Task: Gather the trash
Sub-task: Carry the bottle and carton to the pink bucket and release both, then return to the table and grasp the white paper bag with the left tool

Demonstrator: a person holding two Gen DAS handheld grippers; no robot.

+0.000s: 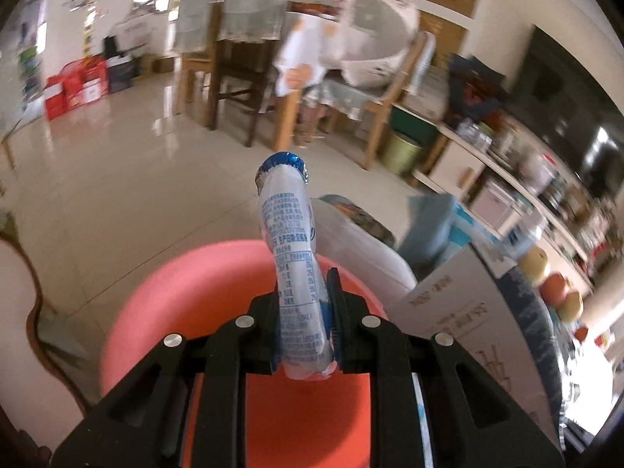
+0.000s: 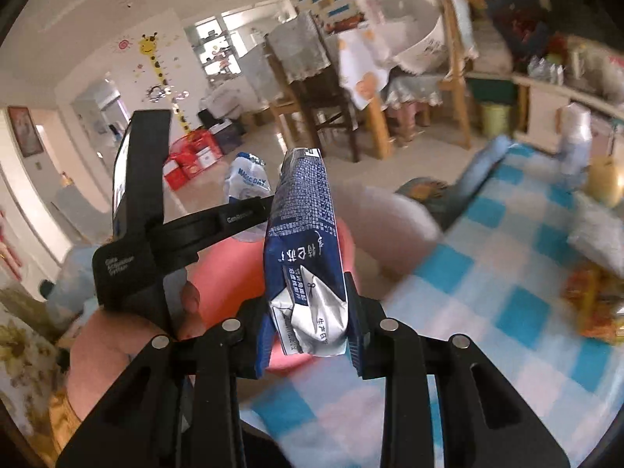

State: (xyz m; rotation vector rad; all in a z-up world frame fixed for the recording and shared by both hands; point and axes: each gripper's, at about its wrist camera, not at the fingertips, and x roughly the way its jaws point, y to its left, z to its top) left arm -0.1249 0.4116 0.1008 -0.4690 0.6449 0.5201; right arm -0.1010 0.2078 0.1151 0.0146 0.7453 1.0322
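Observation:
My left gripper is shut on a white and blue printed wrapper that stands up between the fingers, held above a pink round bin. My right gripper is shut on a dark blue and silver crumpled carton. In the right wrist view the left gripper's black body and the hand holding it sit to the left, with its wrapper poking up behind and the pink bin below both.
A table with a blue and white checked cloth lies to the right, with fruit and packets on it. A white box stands beside the bin. Wooden chairs and a dining table stand across the tiled floor.

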